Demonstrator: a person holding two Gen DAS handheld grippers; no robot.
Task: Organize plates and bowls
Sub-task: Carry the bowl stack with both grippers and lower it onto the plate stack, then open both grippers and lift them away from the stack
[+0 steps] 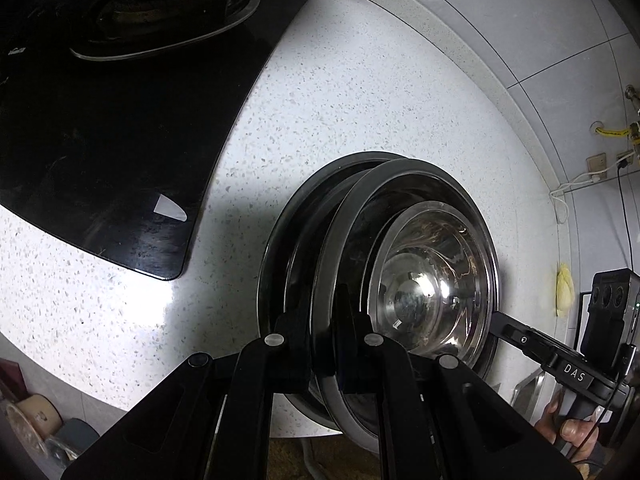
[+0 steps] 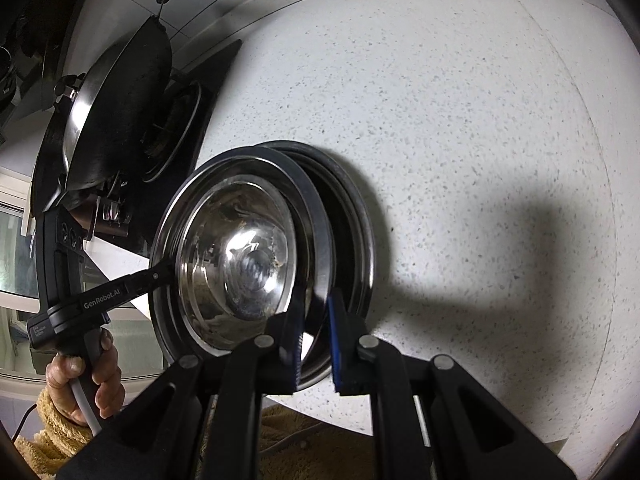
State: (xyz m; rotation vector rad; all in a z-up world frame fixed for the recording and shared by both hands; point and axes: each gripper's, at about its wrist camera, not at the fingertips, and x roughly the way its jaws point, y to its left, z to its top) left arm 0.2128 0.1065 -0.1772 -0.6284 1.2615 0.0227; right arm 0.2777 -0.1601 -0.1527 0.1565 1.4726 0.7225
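Countertop point(image 2: 440, 100) (mostly bare) beside both-gripper-held plate point(image 1: 348, 240).

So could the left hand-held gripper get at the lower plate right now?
Probably not: the left hand-held gripper is shut on the upper plate, which covers most of the lower plate.

Both fisheye views bend straight lines hard and fade to black at the corners. The speckled counter point(image 1: 360, 100) is bright, nearly blown out at lower left of the left view. A dark shadow point(image 2: 500, 260) falls at centre right of the right view. Glare spots sit on the steel bowl point(image 1: 424, 280). The hob point(image 1: 120, 140) at upper left is almost black. Focus is sharp throughout.
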